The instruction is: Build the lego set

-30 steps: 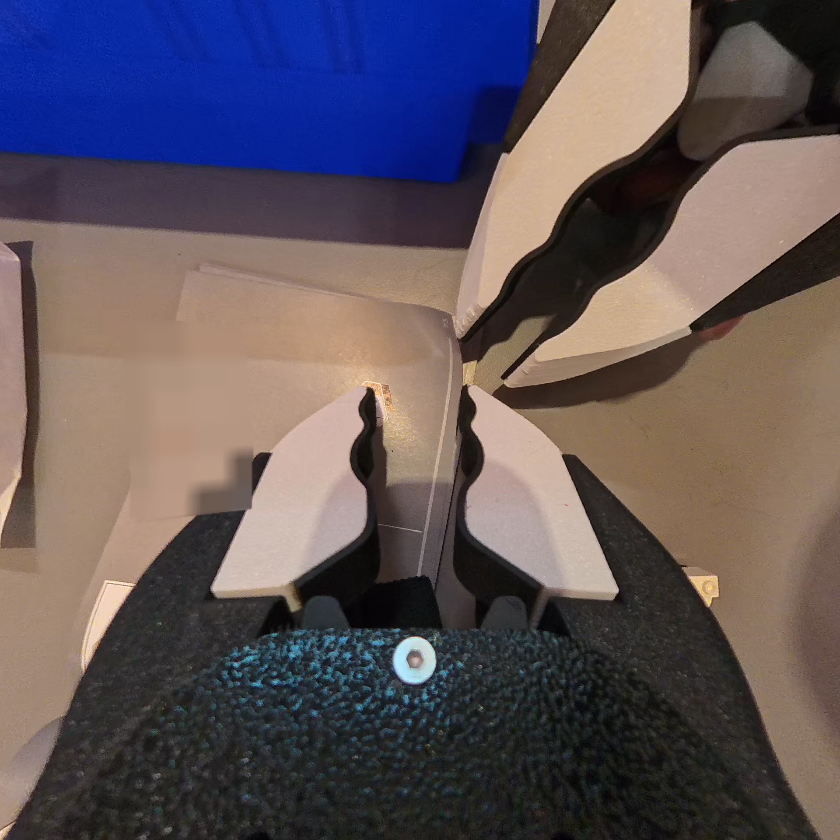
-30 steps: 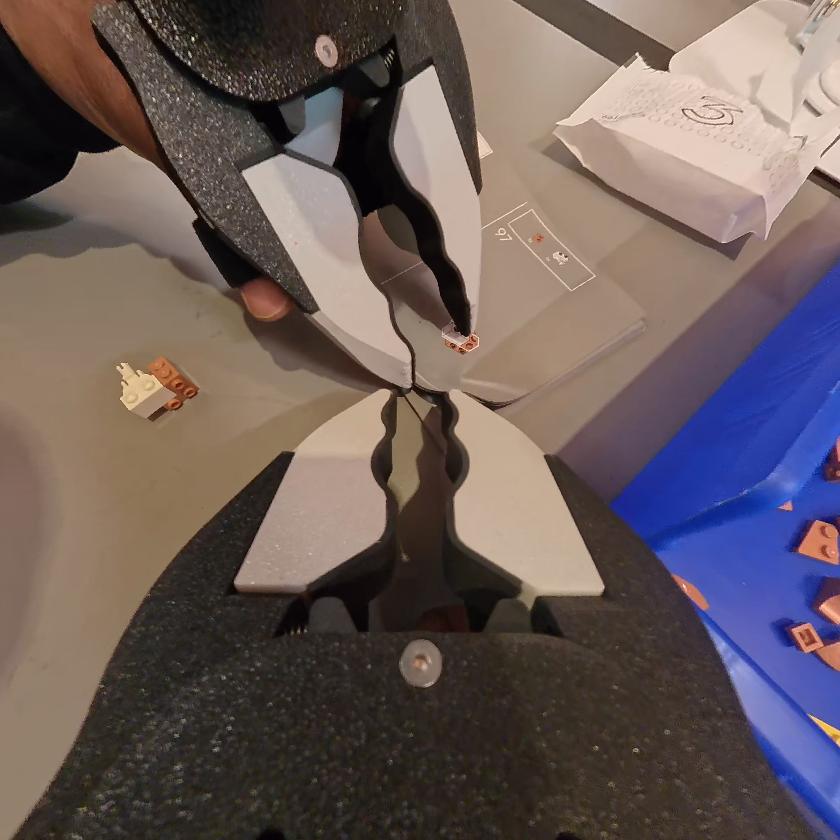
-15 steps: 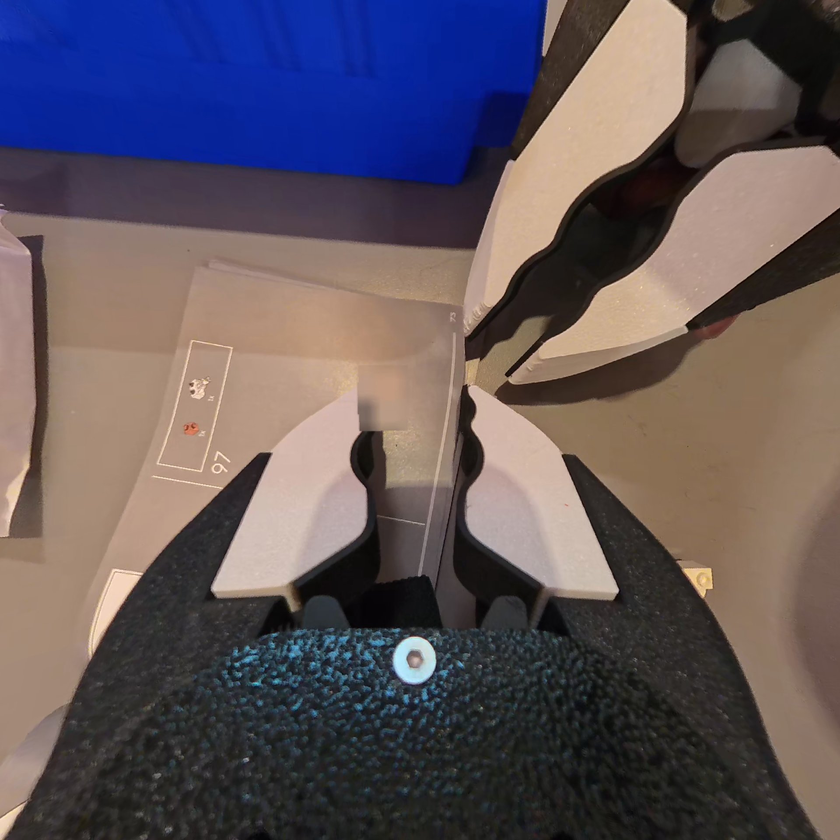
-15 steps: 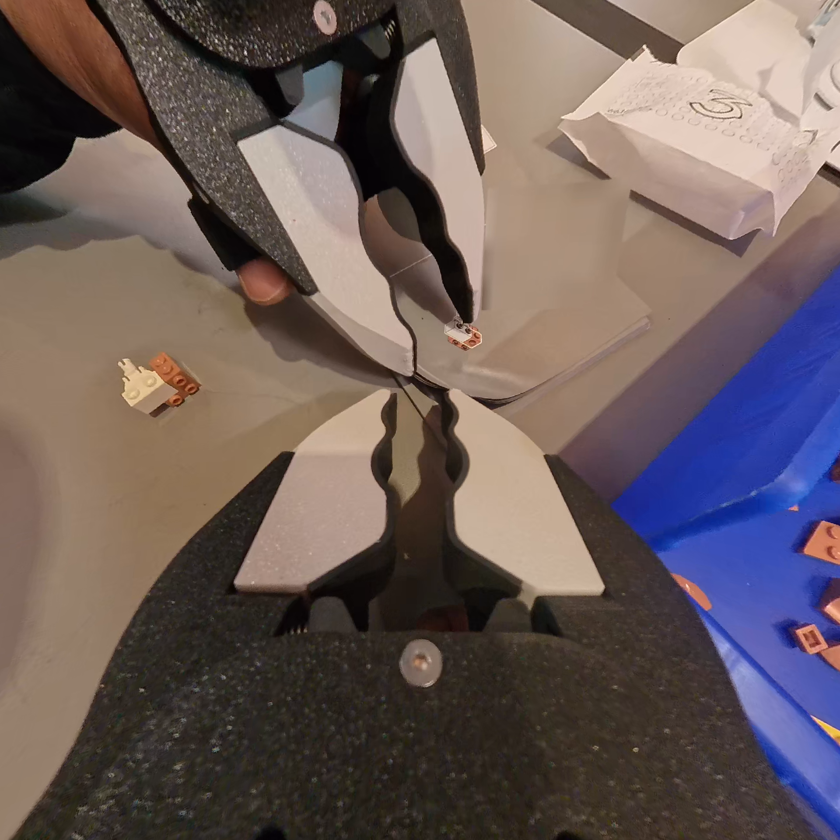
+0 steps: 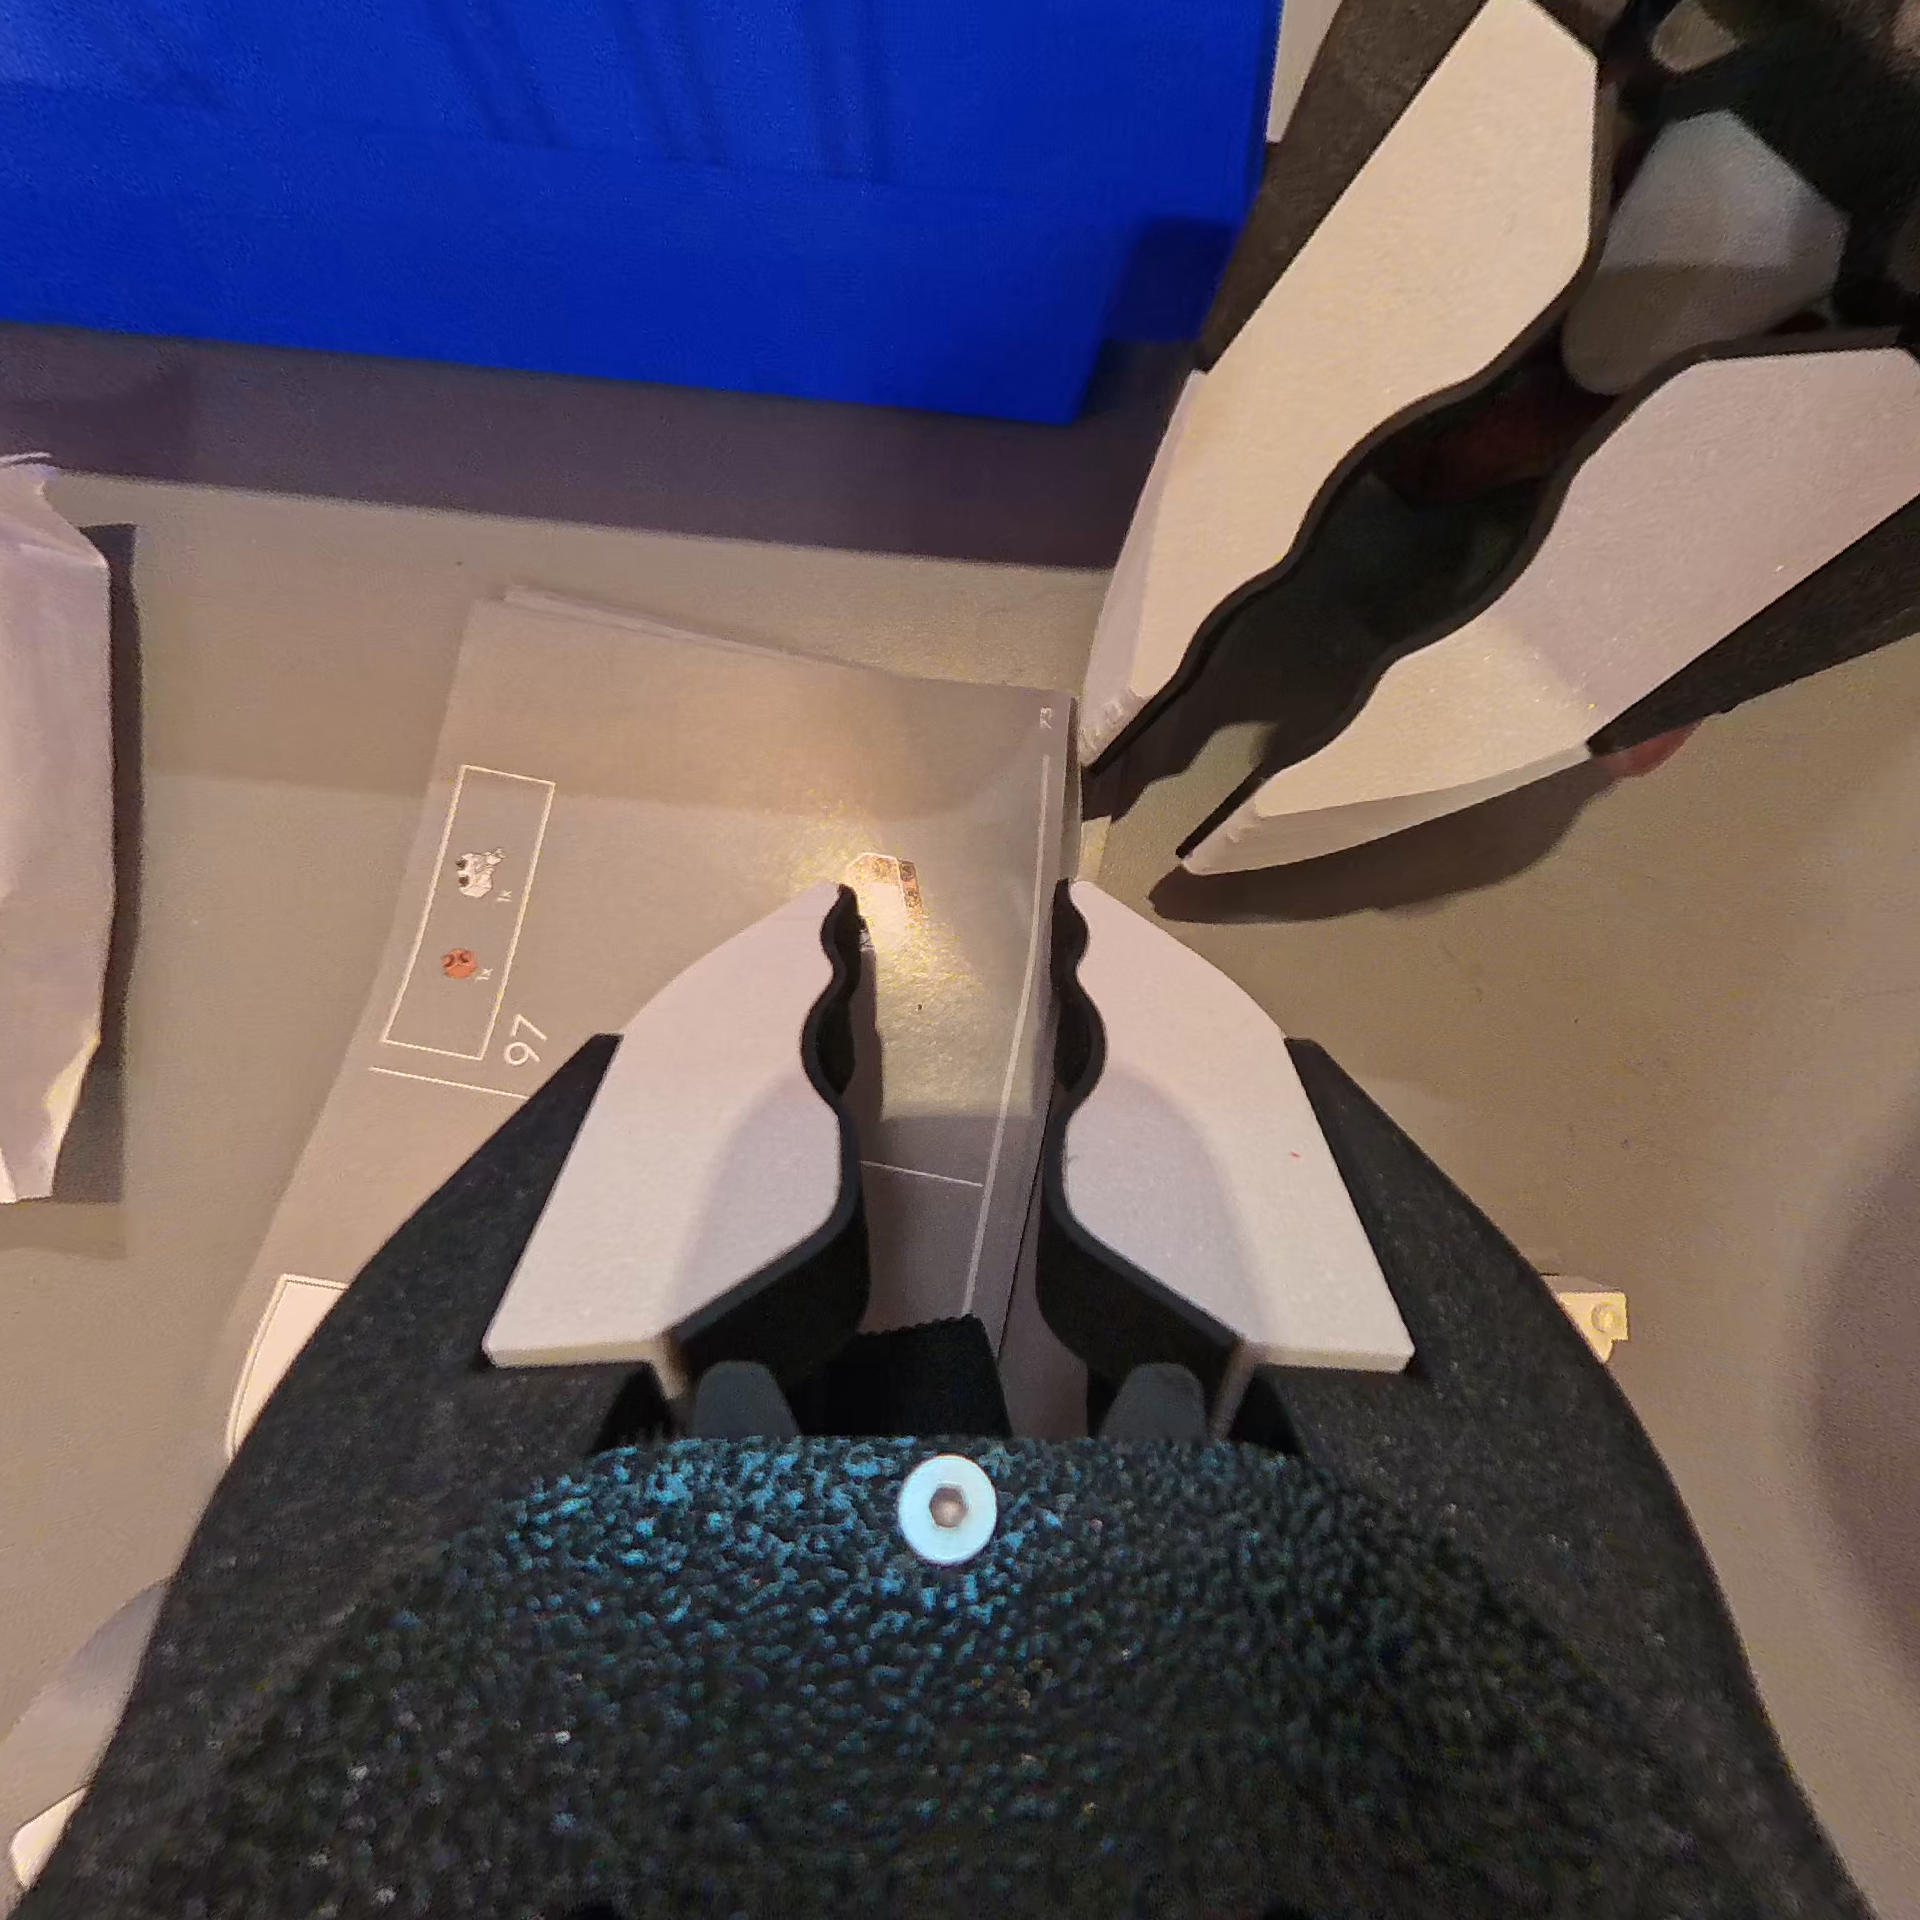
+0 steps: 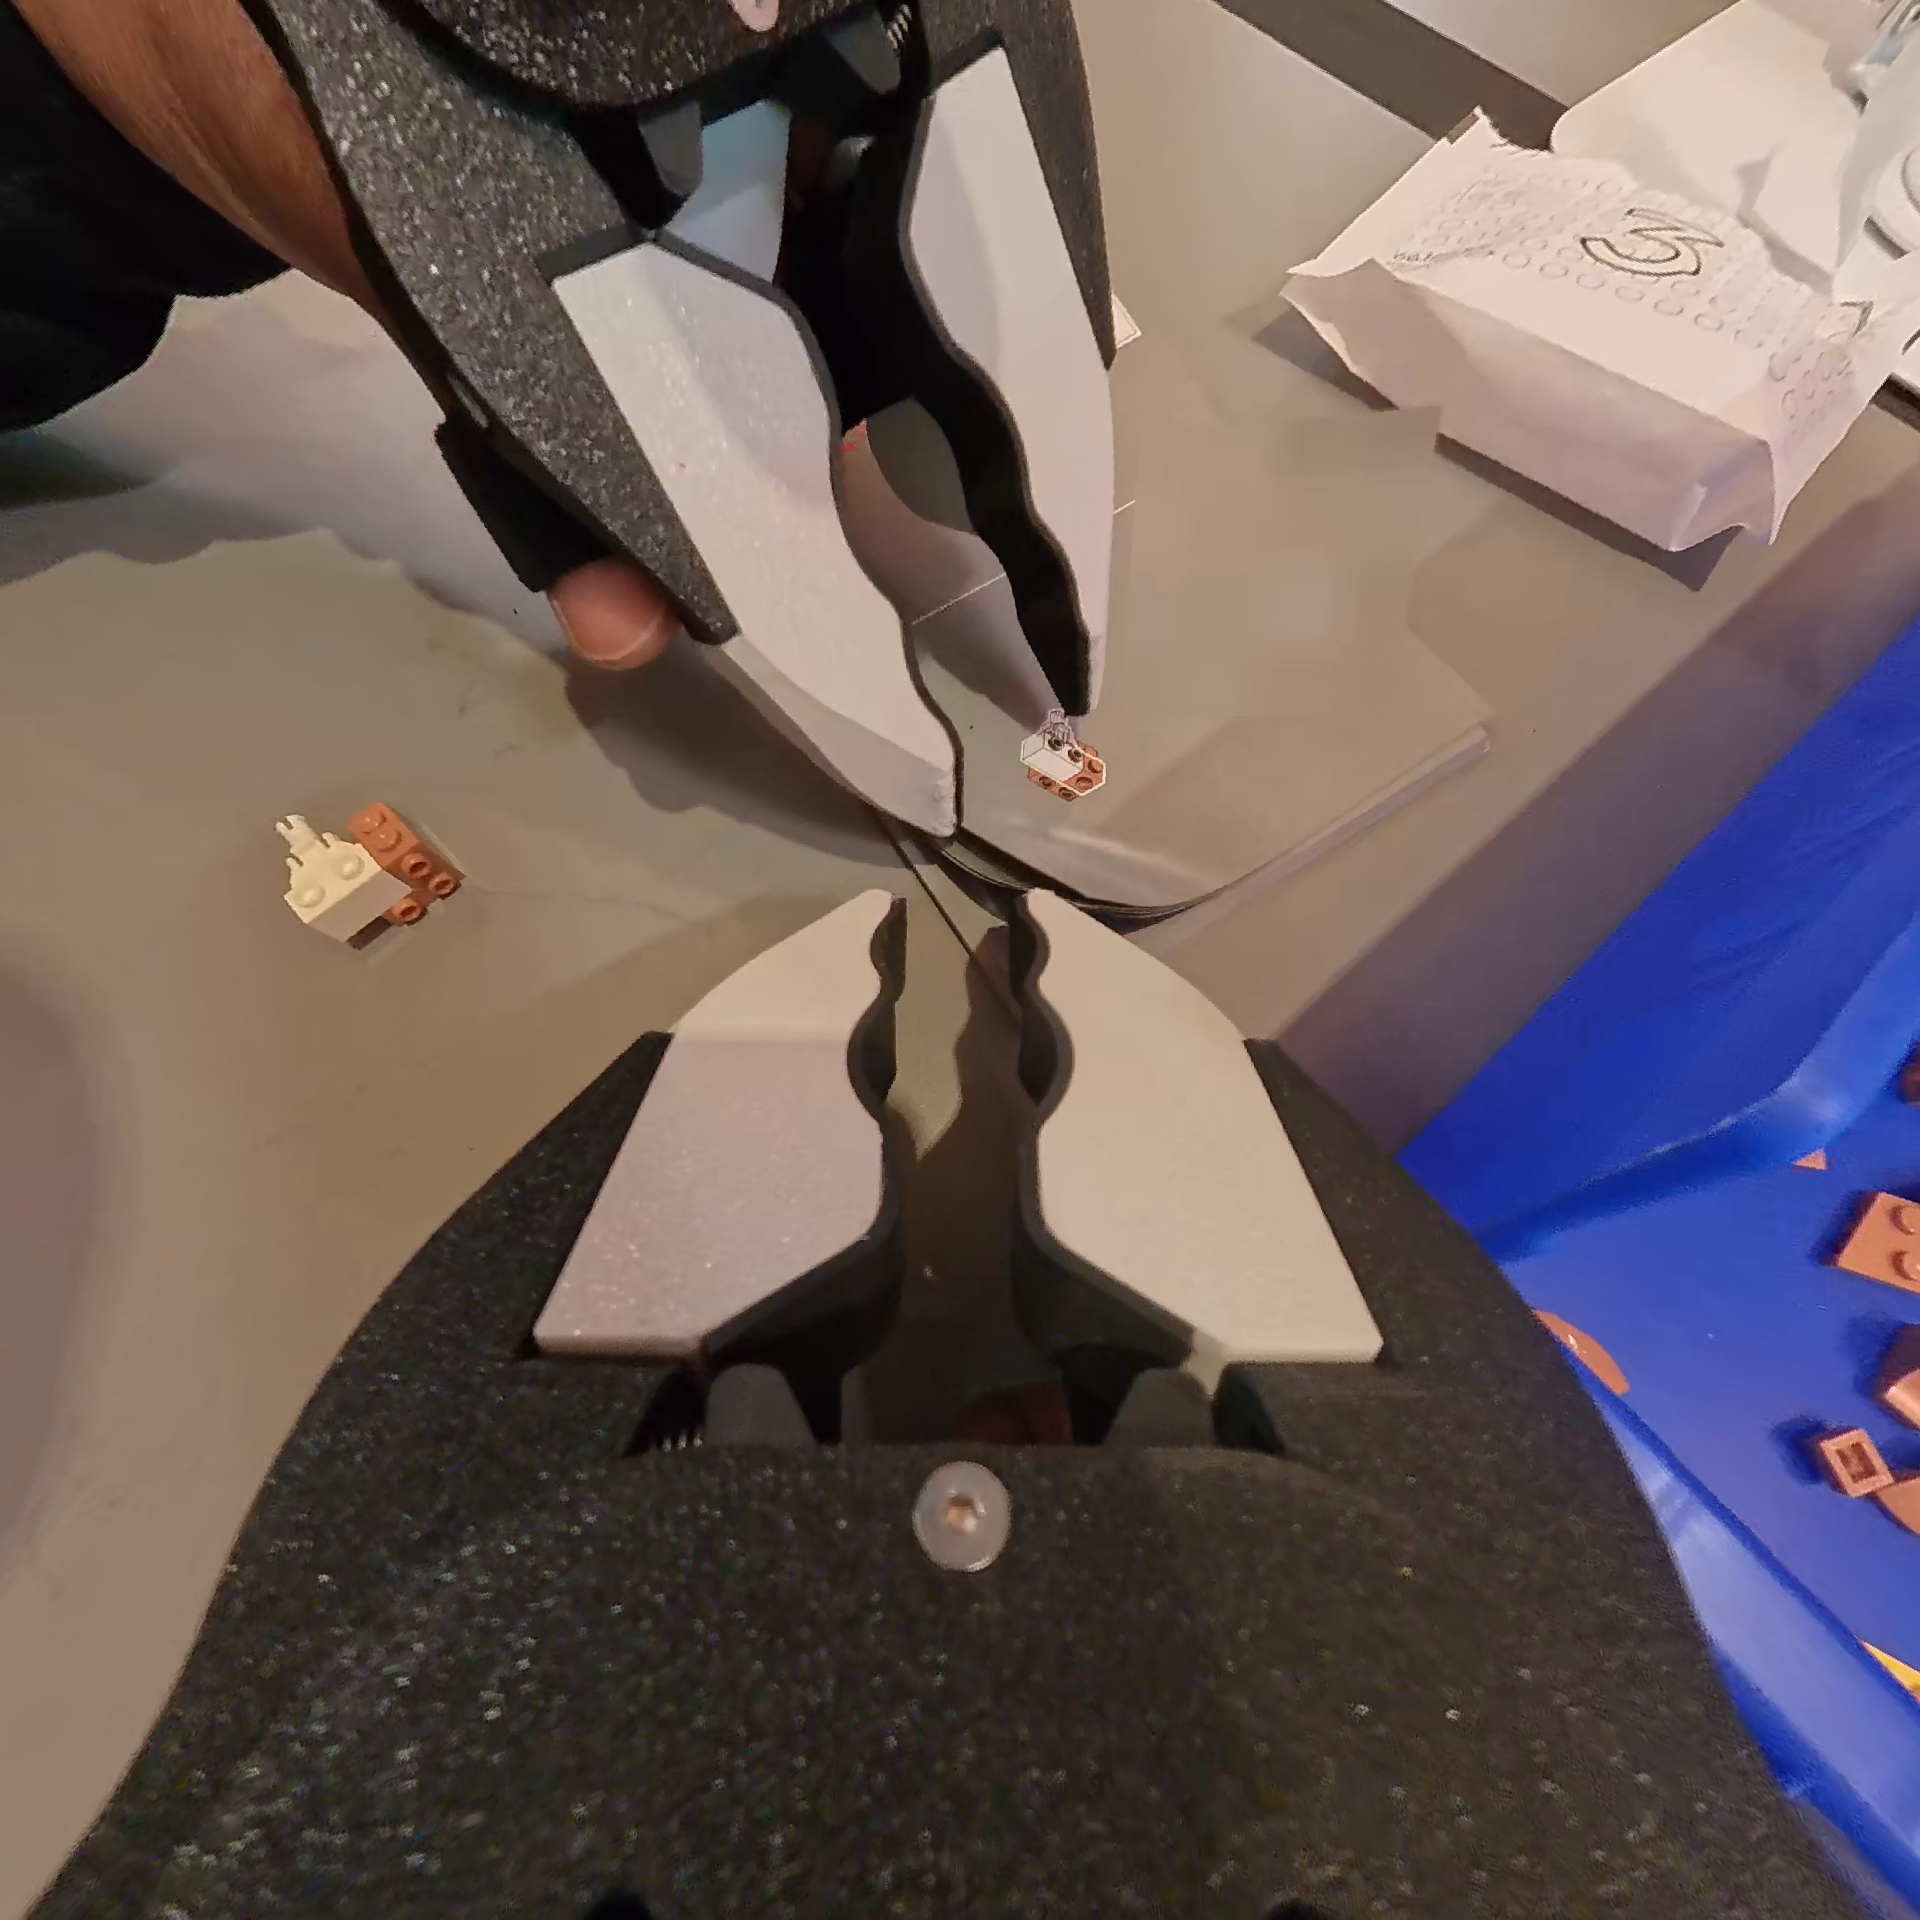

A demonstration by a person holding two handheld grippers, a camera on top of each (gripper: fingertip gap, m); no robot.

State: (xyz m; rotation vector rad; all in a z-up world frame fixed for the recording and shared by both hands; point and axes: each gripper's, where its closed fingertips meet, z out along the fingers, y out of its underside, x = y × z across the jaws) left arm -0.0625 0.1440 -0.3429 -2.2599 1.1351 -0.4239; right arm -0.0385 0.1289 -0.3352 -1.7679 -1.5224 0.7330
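The left gripper (image 5: 956, 894) had its jaws spread above an open grey booklet (image 5: 727, 790), nothing clamped between them. One page rose up through the gap and lay along the inner face of its right-hand finger (image 5: 1143, 1039). The right gripper (image 6: 961, 904) met it tip to tip, jaws parted a little. The thin edge of a lifted page (image 6: 935, 904) ran slantwise between them. Whether it touched a pad could not be made out.

The booklet lay on a grey table (image 6: 208, 1143), its near pages bowed upward and hiding what lay under the fold. A small printed drawing of bricks (image 6: 1062, 758) showed on the page just beside the left gripper's tip. To one side, well apart, sat a small cream and brown brick assembly (image 6: 364, 868). A person's fingertip (image 6: 613, 613) showed under the left gripper's body. Beyond the booklet lay a crumpled white paper bag (image 6: 1621, 343). A blue bin (image 6: 1714, 987) stood near, cut off at the frame edge, with brown pieces (image 6: 1881, 1242) inside.
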